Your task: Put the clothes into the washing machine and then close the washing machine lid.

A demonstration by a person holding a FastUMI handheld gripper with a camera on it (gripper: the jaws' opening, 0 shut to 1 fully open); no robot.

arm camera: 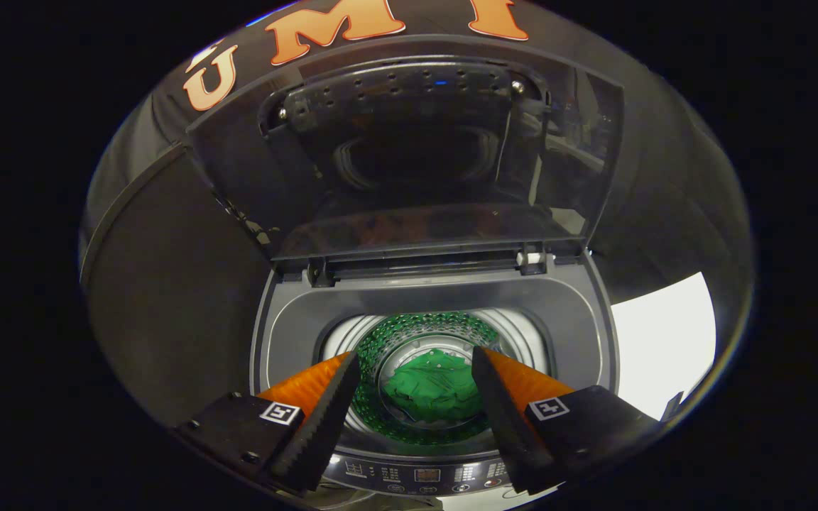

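A grey top-loading washing machine (pixel 288 326) stands below me with its lid (pixel 409 156) raised upright at the back. A green garment (pixel 437 387) lies crumpled at the bottom of the drum (pixel 380 341), well beyond and below my fingers. My gripper (pixel 415 365) hovers above the drum opening, open, with nothing between its fingers. The drum wall reflects the green of the cloth.
The machine's control panel (pixel 427 474) runs along the near edge, just under my fingertips. Dark booth cloth hangs behind and to the left of the machine. A bright white surface (pixel 664 341) shows to the right of it.
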